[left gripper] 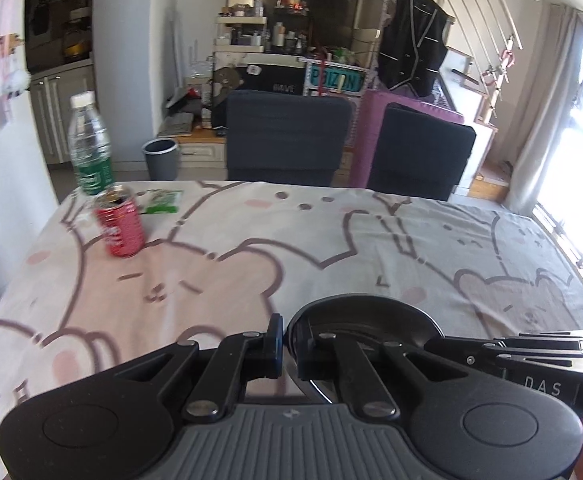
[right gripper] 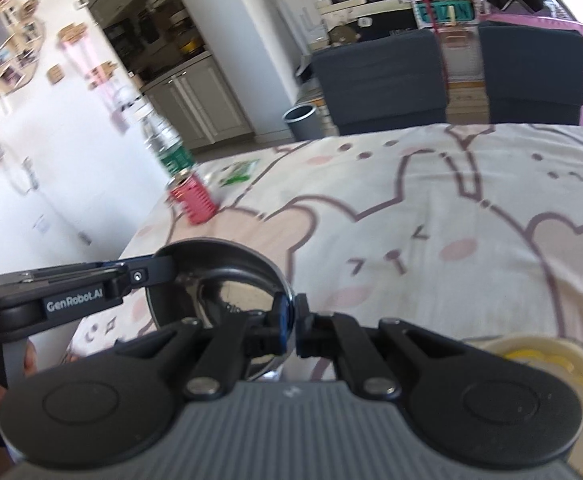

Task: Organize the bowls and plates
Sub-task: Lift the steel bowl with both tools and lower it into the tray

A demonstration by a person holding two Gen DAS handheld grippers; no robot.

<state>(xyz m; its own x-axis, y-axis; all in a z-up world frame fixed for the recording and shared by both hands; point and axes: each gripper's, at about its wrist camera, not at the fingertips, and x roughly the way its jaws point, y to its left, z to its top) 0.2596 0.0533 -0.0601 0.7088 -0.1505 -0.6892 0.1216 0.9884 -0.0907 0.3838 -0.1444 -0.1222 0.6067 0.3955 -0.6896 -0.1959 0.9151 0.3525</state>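
Note:
A shiny steel bowl (left gripper: 371,316) hangs just above the cartoon-print tablecloth (left gripper: 251,248), gripped from two sides. My left gripper (left gripper: 287,344) is shut on the bowl's left rim. My right gripper (right gripper: 293,322) is shut on the rim at the opposite side of the same bowl (right gripper: 227,276). In the left wrist view the right gripper's black fingers (left gripper: 491,350) reach in from the right. In the right wrist view the left gripper's fingers (right gripper: 147,276) come in from the left. A pale yellow bowl (right gripper: 551,360) sits on the cloth at the lower right, partly hidden by the right gripper's body.
A red can (left gripper: 121,226), a clear water bottle with a green label (left gripper: 89,144) and a green packet (left gripper: 163,202) stand near the table's far left corner. Two dark chairs (left gripper: 287,136) line the far edge, with a grey bin (left gripper: 161,158) on the floor behind.

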